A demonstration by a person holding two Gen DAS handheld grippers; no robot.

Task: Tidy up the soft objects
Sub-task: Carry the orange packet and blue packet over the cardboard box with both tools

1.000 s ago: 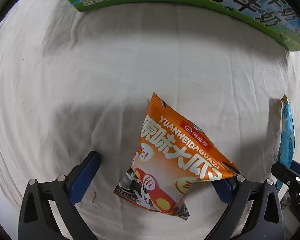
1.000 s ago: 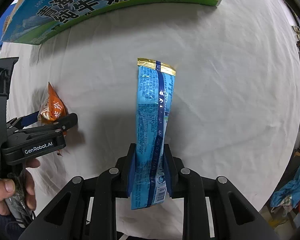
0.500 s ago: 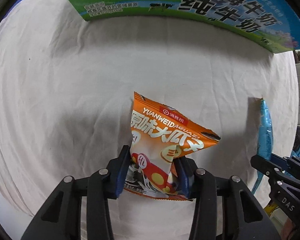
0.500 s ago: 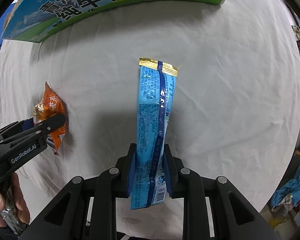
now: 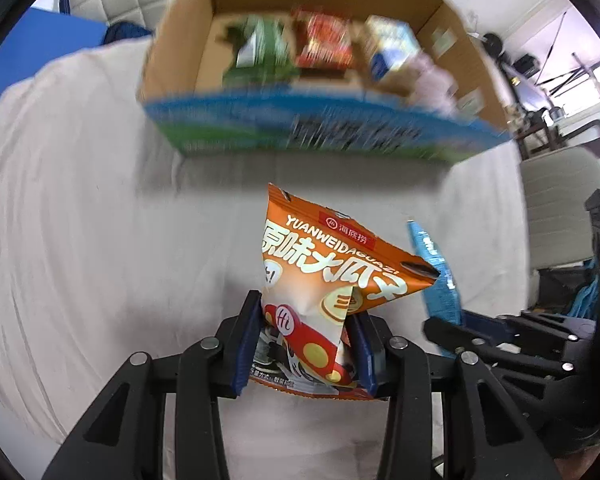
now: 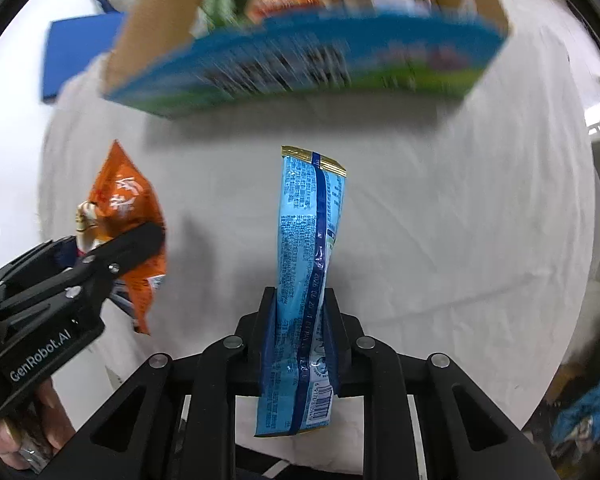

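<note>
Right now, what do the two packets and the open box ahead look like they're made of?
Orange packet: thin glossy plastic film, creased and crimped at the edges. Blue packet: likely the same film, shiny, with a gold sealed end. Box: brown cardboard inside, with a printed blue-and-green outer face; blur hides its finish.

We seem to be in an office or lab room: a cloth-covered table (image 5: 80,240), padded chairs (image 5: 560,208), white walls, and a cardboard box (image 5: 180,52) of snack packets.

Black tongs (image 5: 306,344) w/ blue pads (silver screws)
</note>
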